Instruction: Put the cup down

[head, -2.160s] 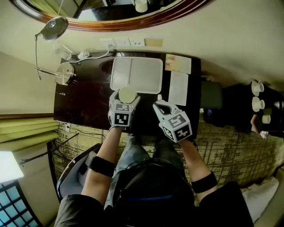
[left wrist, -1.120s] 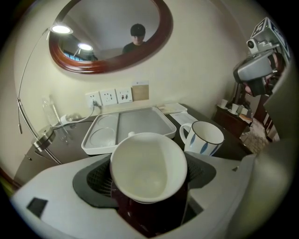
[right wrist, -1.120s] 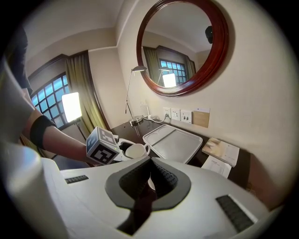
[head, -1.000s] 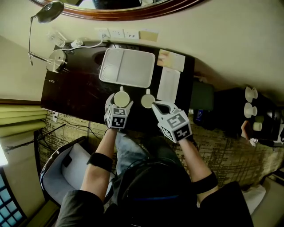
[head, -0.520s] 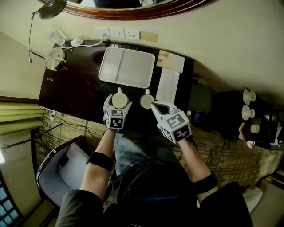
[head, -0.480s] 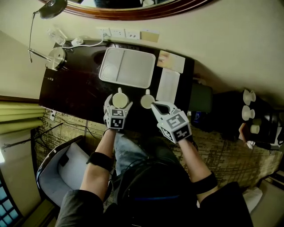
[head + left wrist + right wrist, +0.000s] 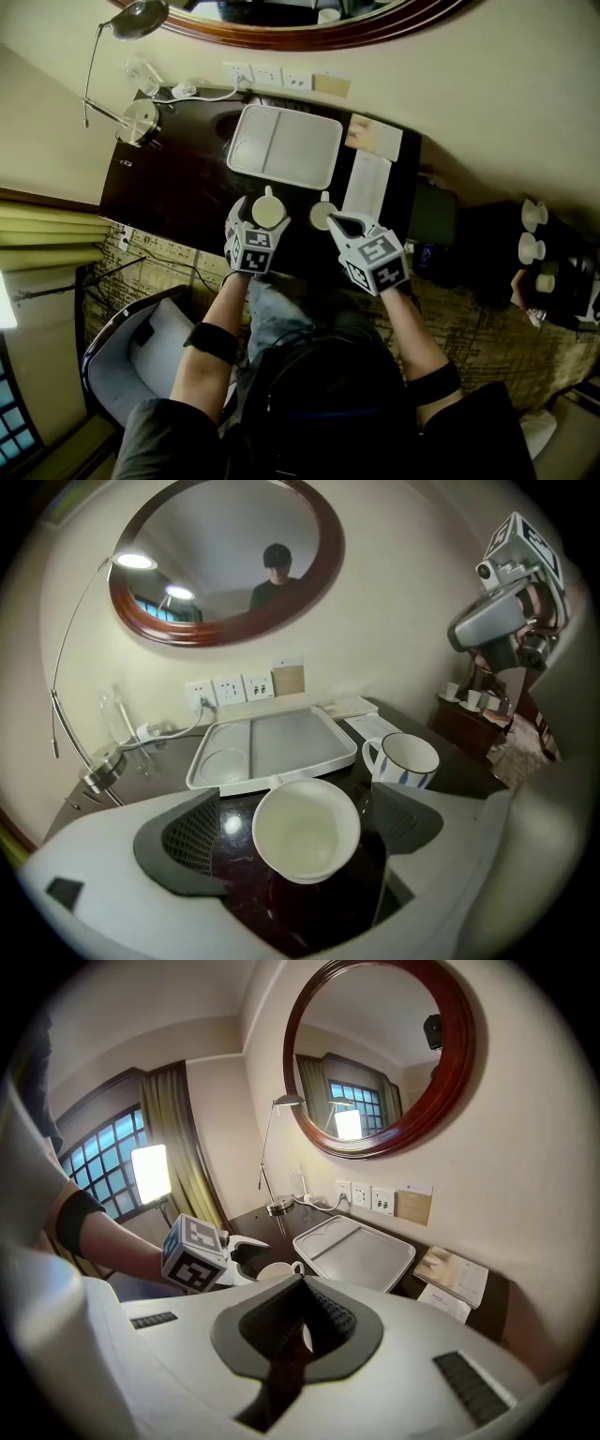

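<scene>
A plain white cup (image 7: 267, 212) stands upright on the dark table (image 7: 178, 197), just in front of the white tray (image 7: 286, 148). My left gripper (image 7: 262, 223) brackets it. In the left gripper view the cup (image 7: 306, 829) sits between the pads with a gap on each side; the jaws have just been opening and stand open. A blue-striped mug (image 7: 403, 759) stands to its right. My right gripper (image 7: 339, 223) is shut beside that mug (image 7: 322, 217), with nothing seen between its jaws. The right gripper view shows the left gripper (image 7: 246, 1252) round the cup (image 7: 277, 1269).
The tray (image 7: 281, 738) lies behind the cups. Papers (image 7: 370, 183) and a booklet (image 7: 375, 138) sit at the table's right end, a desk lamp (image 7: 141, 120) at the left, wall sockets (image 7: 267, 75) behind. A chair (image 7: 141, 356) stands lower left, a side table with cups (image 7: 530, 234) at right.
The white cup came from the tray's front edge to the table in front of it. The left gripper's jaws have spread away from the cup. The right gripper stays put.
</scene>
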A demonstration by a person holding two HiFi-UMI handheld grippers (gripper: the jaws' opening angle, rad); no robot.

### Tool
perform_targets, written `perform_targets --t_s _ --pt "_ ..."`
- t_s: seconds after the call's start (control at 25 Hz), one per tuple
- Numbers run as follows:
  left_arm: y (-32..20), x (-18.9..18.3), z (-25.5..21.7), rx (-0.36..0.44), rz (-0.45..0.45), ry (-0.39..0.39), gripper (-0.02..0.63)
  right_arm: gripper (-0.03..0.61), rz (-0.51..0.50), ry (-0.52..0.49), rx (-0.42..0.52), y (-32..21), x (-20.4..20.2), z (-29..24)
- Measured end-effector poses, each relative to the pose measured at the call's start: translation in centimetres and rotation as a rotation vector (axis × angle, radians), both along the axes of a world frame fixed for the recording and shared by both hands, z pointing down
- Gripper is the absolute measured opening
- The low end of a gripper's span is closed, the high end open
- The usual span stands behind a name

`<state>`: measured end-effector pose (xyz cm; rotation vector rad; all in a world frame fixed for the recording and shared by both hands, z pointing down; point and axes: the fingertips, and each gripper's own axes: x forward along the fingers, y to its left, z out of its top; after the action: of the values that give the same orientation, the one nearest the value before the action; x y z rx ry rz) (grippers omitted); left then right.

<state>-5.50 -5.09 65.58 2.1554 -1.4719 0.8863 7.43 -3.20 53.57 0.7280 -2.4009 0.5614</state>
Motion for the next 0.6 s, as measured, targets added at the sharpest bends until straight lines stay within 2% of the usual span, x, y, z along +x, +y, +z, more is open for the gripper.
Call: perform_targets --t_s 0.32,0.6 --pt "1.3 -0.5 -5.1 0.029 0.026 -0.007 0.492 0.0 0.001 -0.019 0.019 -0.5 -0.5 -1.1" --pt "2.3 -1.9 -9.9 0.086 0.006 0.013 0.237 0.0 0.007 -0.042 0.038 -1.0 -2.0 -2.4"
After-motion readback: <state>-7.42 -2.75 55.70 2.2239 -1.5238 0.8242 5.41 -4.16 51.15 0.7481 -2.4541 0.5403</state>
